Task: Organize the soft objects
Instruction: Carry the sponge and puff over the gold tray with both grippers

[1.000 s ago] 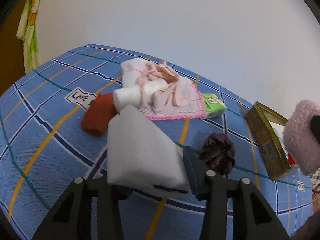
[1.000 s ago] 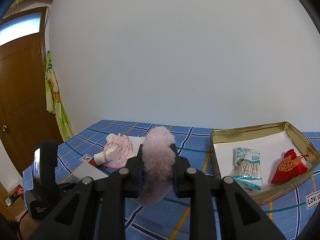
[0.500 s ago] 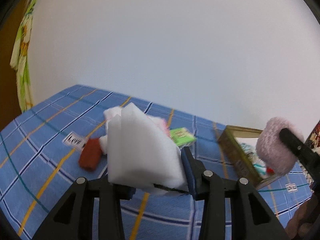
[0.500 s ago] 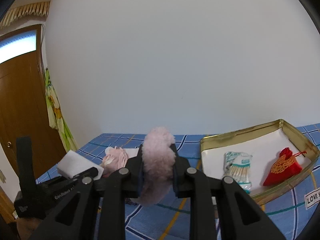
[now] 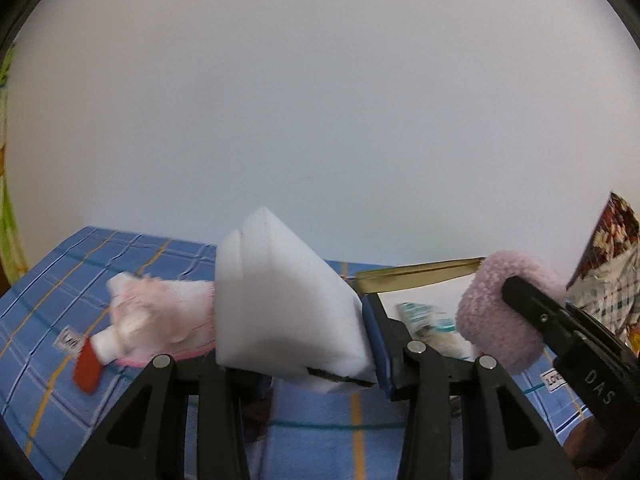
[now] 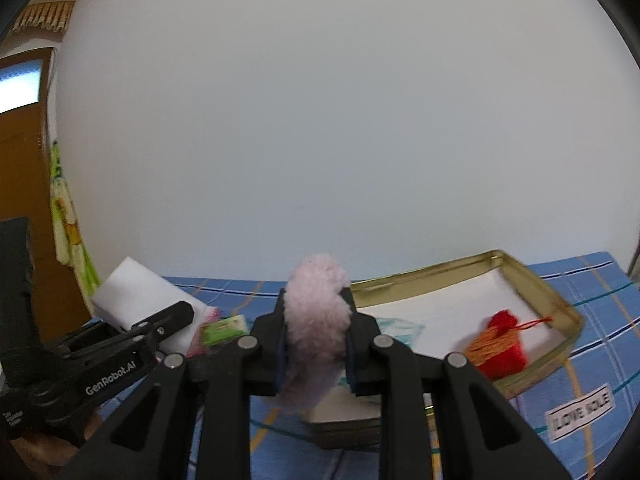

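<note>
My left gripper [image 5: 294, 336] is shut on a white foam sponge block [image 5: 276, 300], held above the blue plaid bedspread [image 5: 48, 344]. In the right wrist view that sponge [image 6: 136, 300] shows at the left. My right gripper [image 6: 316, 332] is shut on a fluffy pink scrunchie [image 6: 318, 320], which also appears at the right of the left wrist view as a pink puff [image 5: 500, 312]. A gold-rimmed tin tray [image 6: 560, 304] lies ahead of it, holding a red pouch [image 6: 500, 348] and a cotton swab packet [image 5: 424, 316].
A heap of pink and white cloths [image 5: 160, 312] with a red piece [image 5: 86, 368] lies on the bedspread at the left. A green packet [image 6: 224, 328] sits beside it. A wooden door [image 6: 24, 216] and a hanging green-yellow cloth [image 6: 66, 220] stand at far left.
Both grippers have swung right toward the tray, the left one also rising. The tray now sits nearer in both views; the sponge and the scrunchie stay gripped.
</note>
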`<state>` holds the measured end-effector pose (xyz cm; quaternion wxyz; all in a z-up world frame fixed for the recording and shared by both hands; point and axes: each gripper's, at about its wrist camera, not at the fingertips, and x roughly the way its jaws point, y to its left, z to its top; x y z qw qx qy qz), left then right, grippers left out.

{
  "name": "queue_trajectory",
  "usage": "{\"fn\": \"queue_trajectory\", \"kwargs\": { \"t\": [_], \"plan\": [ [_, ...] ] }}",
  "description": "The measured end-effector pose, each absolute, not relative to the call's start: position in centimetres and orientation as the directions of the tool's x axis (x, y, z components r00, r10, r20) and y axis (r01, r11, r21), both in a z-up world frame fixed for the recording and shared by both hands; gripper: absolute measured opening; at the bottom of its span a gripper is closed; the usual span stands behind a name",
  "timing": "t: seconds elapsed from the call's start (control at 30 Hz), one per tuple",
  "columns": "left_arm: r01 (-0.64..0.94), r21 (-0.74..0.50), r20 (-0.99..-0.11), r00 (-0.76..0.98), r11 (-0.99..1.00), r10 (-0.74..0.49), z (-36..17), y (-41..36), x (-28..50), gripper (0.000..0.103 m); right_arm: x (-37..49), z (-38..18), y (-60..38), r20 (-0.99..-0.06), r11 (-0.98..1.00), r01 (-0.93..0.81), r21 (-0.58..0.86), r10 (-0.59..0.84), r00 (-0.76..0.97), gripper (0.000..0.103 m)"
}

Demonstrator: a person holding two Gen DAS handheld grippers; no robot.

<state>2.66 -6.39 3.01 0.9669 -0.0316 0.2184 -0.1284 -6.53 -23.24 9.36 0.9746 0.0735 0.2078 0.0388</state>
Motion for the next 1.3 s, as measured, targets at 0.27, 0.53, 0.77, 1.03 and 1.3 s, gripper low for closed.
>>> {"fn": "queue_trajectory", "kwargs": {
  "t": [0.27,0.53,0.77,1.03,1.3],
  "plan": [
    [0.297,-0.107,-0.421,0.851,0.949,-0.314,2.5,-11.2,3.8,0.042,-5.6,8.7,-27.1,-0.412,0.992,0.064,0.111,-0.012,0.911,0.022],
    [0.334,-0.092,-0.434,0.834,0.938,-0.339,1.8,-15.0,5.7,0.043,-5.3,8.3,-31.7,-0.380,0.977,0.211,0.034,-0.183,0.907,0.022],
    [0.359,-0.077,-0.453,0.818,0.930,-0.353,0.9,-17.4,7.5,0.043,-4.2,7.0,-34.8,-0.399,0.956,0.292,0.023,-0.259,0.880,0.022],
    [0.388,-0.053,-0.473,0.802,0.920,-0.365,0.6,-20.8,7.5,0.043,-2.6,5.4,-36.7,-0.436,0.944,0.330,-0.002,-0.298,0.849,0.022],
    [0.395,-0.035,-0.485,0.796,0.918,-0.362,0.2,-21.9,7.7,0.043,-1.5,4.4,-35.7,-0.477,0.942,0.335,-0.020,-0.303,0.825,0.022]
  ]
}}
